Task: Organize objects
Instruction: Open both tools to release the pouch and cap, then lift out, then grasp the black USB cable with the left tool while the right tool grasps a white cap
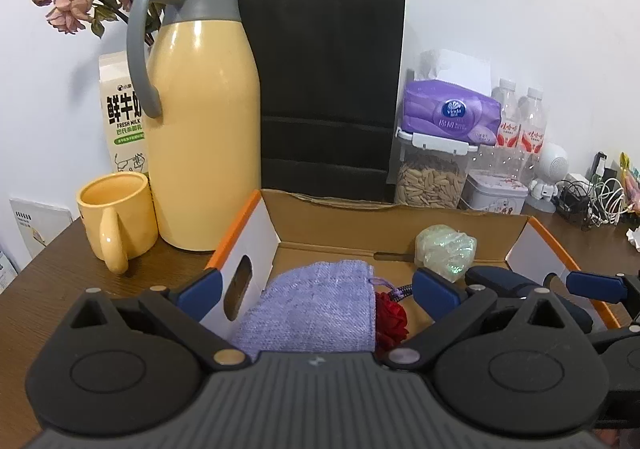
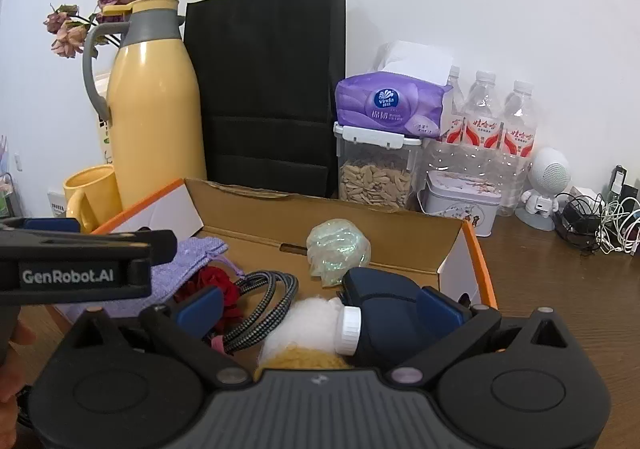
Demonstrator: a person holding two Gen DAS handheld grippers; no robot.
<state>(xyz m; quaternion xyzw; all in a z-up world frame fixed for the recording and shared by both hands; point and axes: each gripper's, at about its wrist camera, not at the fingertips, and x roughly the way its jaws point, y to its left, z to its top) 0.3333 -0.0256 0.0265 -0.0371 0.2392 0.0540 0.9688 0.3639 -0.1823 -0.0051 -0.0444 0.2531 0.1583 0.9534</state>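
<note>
Two hand-held grippers hover wide open and empty over an open brown cardboard box (image 2: pixel 256 217) with orange-edged flaps, already holding several small things.

Between the left gripper (image 1: pixel 316 289) pads lies a lilac knitted pouch (image 1: pixel 316 305); ahead of the right gripper (image 2: pixel 320 309) lie a navy bottle with white cap (image 2: pixel 384 325), white fluff and a braided grey cable (image 2: pixel 260 309). Risks, as judged: closing here could snag the cable or the pouch cord, and the two grippers, close side by side, might collide.
</note>
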